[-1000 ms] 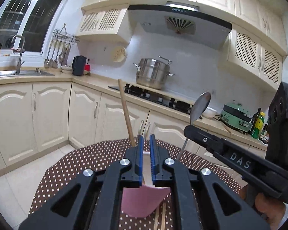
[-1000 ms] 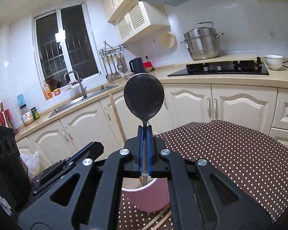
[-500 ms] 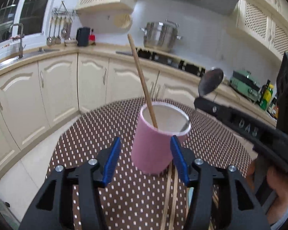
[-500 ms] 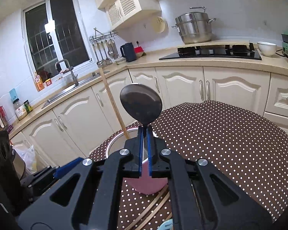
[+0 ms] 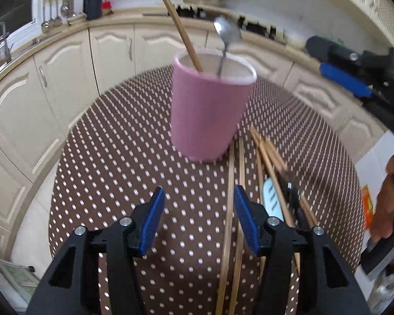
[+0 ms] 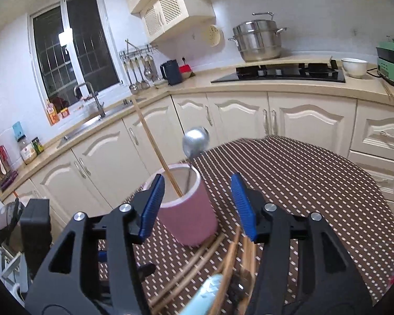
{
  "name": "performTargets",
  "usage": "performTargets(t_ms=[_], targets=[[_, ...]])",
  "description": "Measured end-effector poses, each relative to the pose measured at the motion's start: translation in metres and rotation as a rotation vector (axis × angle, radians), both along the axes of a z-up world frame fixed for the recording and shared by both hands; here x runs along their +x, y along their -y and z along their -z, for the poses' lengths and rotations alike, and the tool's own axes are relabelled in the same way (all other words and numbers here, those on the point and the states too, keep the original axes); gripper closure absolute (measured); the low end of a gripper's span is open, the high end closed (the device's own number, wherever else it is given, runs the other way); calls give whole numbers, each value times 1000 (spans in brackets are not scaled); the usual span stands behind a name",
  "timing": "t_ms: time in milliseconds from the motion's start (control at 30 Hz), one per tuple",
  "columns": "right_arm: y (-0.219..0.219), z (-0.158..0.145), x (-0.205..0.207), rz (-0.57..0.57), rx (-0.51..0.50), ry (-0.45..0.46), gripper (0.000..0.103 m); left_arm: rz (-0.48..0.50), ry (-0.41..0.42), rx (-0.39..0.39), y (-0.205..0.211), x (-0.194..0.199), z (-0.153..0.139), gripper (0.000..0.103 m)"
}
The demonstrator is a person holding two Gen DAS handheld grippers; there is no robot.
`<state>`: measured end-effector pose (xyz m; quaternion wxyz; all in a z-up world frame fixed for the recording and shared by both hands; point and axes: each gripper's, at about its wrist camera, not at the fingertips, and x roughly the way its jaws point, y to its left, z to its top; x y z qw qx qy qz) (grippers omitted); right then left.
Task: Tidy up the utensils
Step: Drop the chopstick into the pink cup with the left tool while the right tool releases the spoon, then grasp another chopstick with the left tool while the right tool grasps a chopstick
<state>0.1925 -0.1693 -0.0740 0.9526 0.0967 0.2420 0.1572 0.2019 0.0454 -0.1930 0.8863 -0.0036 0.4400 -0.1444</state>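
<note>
A pink cup (image 5: 207, 113) stands on the brown dotted table (image 5: 113, 157). A wooden chopstick (image 5: 176, 21) and a metal spoon (image 5: 227, 32) lean inside it. My left gripper (image 5: 197, 197) is open, short of the cup, with bare cloth between its pads. Loose chopsticks (image 5: 233, 183) and a light blue utensil (image 5: 271, 197) lie to its right. My right gripper (image 6: 197, 181) has its jaws opening and grips nothing. The cup (image 6: 189, 215) with the spoon (image 6: 195, 141) stands just beyond its fingertips. Chopsticks (image 6: 197, 257) lie beneath it.
Cream cabinets and a counter curve behind the table (image 6: 315, 183). On the counter are a hob with a steel pot (image 6: 257, 39), a kettle (image 6: 172, 72), a white bowl (image 6: 354, 67) and a sink (image 6: 92, 99). A person's hand (image 5: 388, 197) holds the right gripper's handle.
My left gripper let go of the cup's rim, drew back and tipped down. My right gripper released the spoon, which now rests in the cup, and pulled back.
</note>
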Motion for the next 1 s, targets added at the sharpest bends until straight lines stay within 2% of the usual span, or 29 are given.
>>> performTargets(t_ms=[167,267,367,633,700,733,767,833,867,900,1000], targets=[[26,18,-7,43,-27,-82,50,57,-59,85,20,-2,15,49],[42,31,-11,53,-19,-143,49,45,-107,135,26,1,25,49],[52,40,-15,60,-30,-173,49,32,-113,125,28,3,26,49],[64,60,-18,59,-69,-274,49,-4,-128,214,43,21,27,49],[62,66,-13,45,-101,-326,49,-12,-126,219,46,28,27,49],[58,68,-11,37,-112,-344,49,-14,-128,211,48,31,27,52],[57,71,-9,25,-121,-366,49,-13,-131,195,49,32,27,58],[55,77,-7,10,-137,-410,49,-19,-130,180,48,32,25,73],[54,79,-6,1,-140,-429,49,-22,-130,177,48,32,25,85],[54,81,-5,-9,-140,-445,49,-24,-133,171,46,31,25,90],[51,86,-8,-34,-154,-481,52,-32,-143,143,40,25,26,91]])
